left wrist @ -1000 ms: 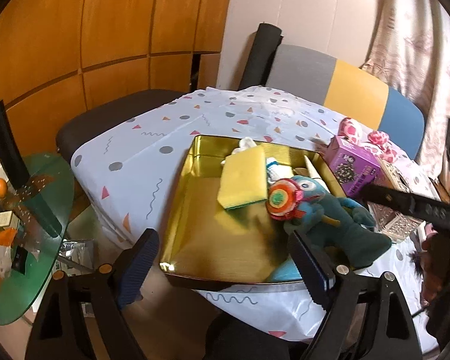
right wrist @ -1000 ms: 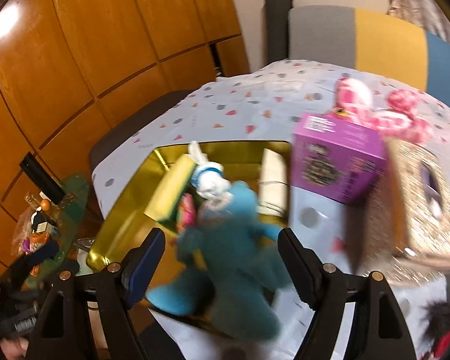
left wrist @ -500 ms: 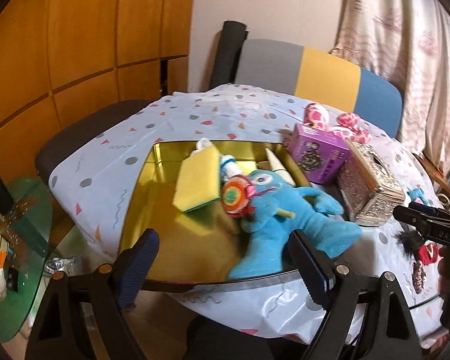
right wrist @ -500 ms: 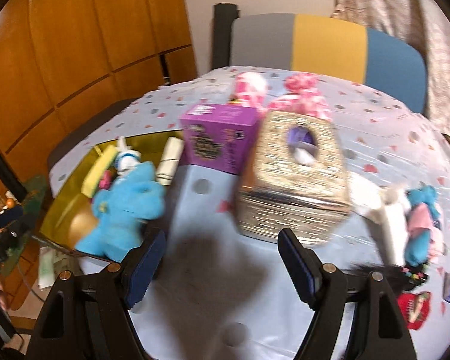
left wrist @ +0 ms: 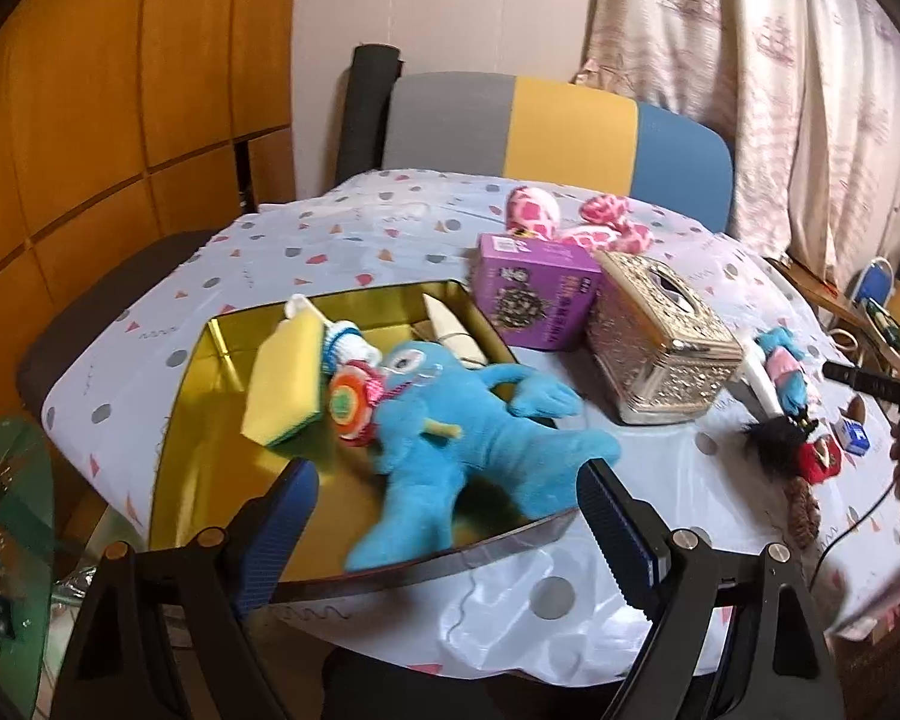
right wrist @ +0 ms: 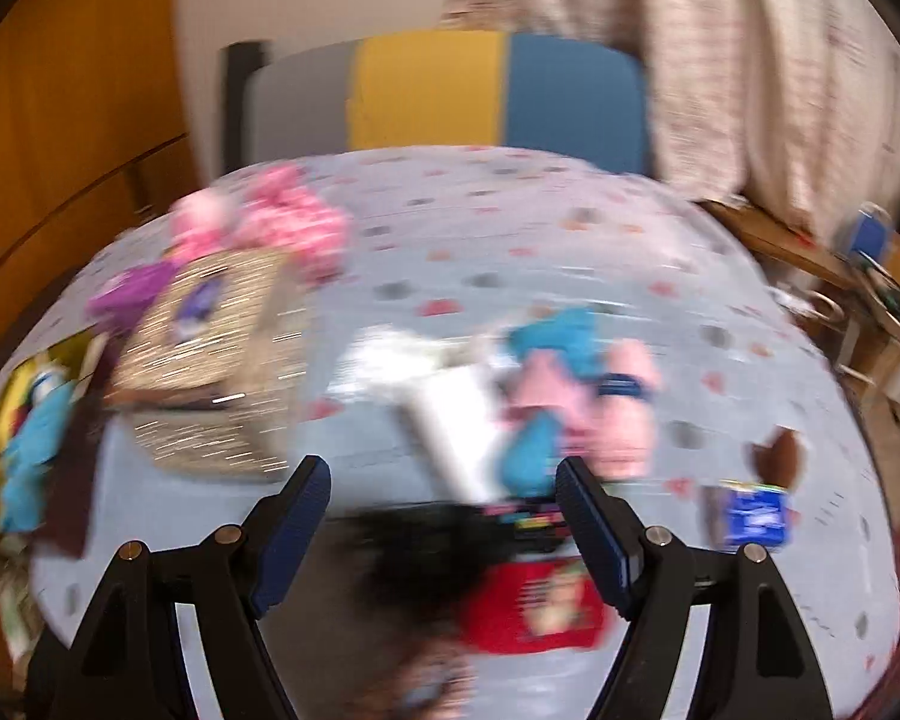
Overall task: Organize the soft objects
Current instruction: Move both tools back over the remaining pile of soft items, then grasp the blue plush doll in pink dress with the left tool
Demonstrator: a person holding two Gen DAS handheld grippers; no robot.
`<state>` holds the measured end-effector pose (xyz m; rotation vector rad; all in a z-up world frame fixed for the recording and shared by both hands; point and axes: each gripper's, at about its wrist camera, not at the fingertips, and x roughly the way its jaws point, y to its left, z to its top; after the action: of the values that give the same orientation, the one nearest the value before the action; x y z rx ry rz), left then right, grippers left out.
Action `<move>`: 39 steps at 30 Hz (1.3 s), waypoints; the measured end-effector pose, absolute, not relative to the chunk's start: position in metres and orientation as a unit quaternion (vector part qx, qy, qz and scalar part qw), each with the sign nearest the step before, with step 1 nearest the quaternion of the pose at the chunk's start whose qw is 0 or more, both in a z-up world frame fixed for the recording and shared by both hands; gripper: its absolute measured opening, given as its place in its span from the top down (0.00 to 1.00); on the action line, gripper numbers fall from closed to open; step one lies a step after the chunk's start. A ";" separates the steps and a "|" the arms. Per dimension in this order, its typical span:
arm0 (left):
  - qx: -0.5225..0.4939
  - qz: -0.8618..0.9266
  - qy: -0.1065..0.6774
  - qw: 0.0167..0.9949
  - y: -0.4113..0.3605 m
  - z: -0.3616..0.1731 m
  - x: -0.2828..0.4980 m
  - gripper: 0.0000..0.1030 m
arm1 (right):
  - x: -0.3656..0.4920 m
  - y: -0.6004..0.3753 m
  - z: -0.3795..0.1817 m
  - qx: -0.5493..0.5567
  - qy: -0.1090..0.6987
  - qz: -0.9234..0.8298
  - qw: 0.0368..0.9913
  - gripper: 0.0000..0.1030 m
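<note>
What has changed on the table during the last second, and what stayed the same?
The right gripper, open and empty, swung away from the blue plush toy toward the small dolls on the right. The plush stays half in the gold tray; the left gripper stays open.

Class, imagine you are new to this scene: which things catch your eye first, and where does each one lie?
A bright blue plush monster sprawls across the near corner of the shiny gold metal tray, beside a yellow sponge. To its right stand a purple cardboard box and an ornate gold tissue box.

Black gripper point(left wrist: 447, 516) frames with ribbed blue pads point(left wrist: 615, 525) and brass screws.
</note>
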<state>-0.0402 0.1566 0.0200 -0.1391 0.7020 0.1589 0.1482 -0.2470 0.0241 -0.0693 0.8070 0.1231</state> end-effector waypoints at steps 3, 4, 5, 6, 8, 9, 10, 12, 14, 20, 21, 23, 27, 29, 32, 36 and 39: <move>-0.064 0.068 0.349 0.932 0.150 0.019 -0.036 0.14 | 0.156 -0.291 0.019 0.000 0.388 0.005 0.922 0.23; -0.063 0.063 0.351 0.932 0.147 0.019 -0.035 0.14 | 0.158 -0.311 0.015 0.016 0.385 -0.023 0.923 0.23; -0.061 0.059 0.353 0.932 0.144 0.019 -0.034 0.14 | 0.159 -0.322 0.013 0.027 0.384 -0.038 0.922 0.23; -0.058 0.057 0.353 0.932 0.142 0.019 -0.034 0.14 | 0.158 -0.339 0.008 0.052 0.381 -0.058 0.921 0.23; -0.052 0.048 0.356 0.932 0.134 0.020 -0.032 0.14 | 0.150 -0.367 -0.006 0.099 0.379 -0.093 0.915 0.23; -0.045 0.043 0.358 0.932 0.129 0.021 -0.030 0.14 | 0.148 -0.377 -0.013 0.115 0.384 -0.106 0.910 0.23; -0.041 0.039 0.358 0.932 0.125 0.021 -0.029 0.14 | 0.149 -0.387 -0.023 0.137 0.403 -0.124 0.896 0.23; -0.030 0.028 0.361 0.932 0.115 0.023 -0.023 0.14 | 0.152 -0.404 -0.027 0.202 0.409 -0.116 0.882 0.23; -0.021 0.013 0.363 0.931 0.103 0.026 -0.015 0.14 | 0.152 -0.409 -0.025 0.213 0.400 -0.117 0.884 0.23; -0.003 -0.047 0.365 0.930 0.060 0.037 0.016 0.16 | 0.150 -0.410 -0.028 0.246 0.411 -0.111 0.871 0.23; 0.004 -0.065 0.365 0.929 0.047 0.039 0.023 0.16 | 0.151 -0.411 -0.029 0.251 0.413 -0.107 0.869 0.23; 0.015 -0.087 0.363 0.927 0.028 0.040 0.034 0.16 | 0.152 -0.411 -0.031 0.263 0.415 -0.101 0.865 0.23; 0.024 -0.133 0.370 0.919 -0.009 0.041 0.054 0.18 | 0.154 -0.411 -0.033 0.275 0.422 -0.098 0.858 0.23; 0.029 -0.155 0.376 0.913 -0.027 0.039 0.066 0.23 | 0.154 -0.411 -0.031 0.280 0.422 -0.095 0.857 0.23; 0.034 -0.177 0.392 0.902 -0.049 0.034 0.083 0.25 | 0.153 -0.413 -0.030 0.289 0.421 -0.093 0.855 0.23; 0.028 -0.192 0.404 0.894 -0.072 0.027 0.105 0.29 | 0.153 -0.419 -0.032 0.308 0.427 -0.093 0.845 0.23; 0.019 -0.213 0.416 0.884 -0.093 0.023 0.125 0.43 | 0.151 -0.421 -0.031 0.320 0.425 -0.091 0.842 0.23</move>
<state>0.1250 -0.0929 0.0232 0.0397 0.8662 -0.4426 0.1510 -0.4214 -0.0314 0.6769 0.8987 -0.1916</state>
